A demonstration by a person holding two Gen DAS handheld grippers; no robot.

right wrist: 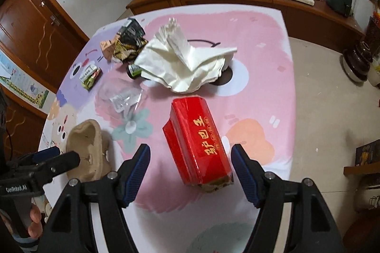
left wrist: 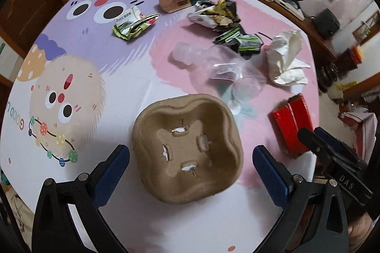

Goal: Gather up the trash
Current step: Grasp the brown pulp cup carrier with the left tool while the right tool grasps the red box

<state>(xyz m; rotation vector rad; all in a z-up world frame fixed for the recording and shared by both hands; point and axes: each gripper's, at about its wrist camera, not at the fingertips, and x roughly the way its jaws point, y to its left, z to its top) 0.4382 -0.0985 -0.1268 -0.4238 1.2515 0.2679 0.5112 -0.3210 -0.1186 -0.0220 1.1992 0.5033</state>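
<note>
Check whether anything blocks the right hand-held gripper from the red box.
Nothing visible does. The right hand-held gripper is open, its fingers either side of the red box, with only bare tablecloth around it. The white crumpled paper lies beyond.

We read "DAS" in pale letters on the black body of the right gripper (left wrist: 306, 134), where it showed at the right edge of the left wrist view. In the right wrist view, the body of the left gripper (right wrist: 57, 156) carried "GenRobot.AI" in white. On the cartoon tablecloth (left wrist: 78, 44), letters along its left edge spelled "GOOD", with a further letter cut off. The red box (right wrist: 198, 141) near the table's right edge bore gold Chinese characters along its top face; we could not make them out reliably. The green snack wrapper (left wrist: 133, 25) had small print too blurred to read.
</note>
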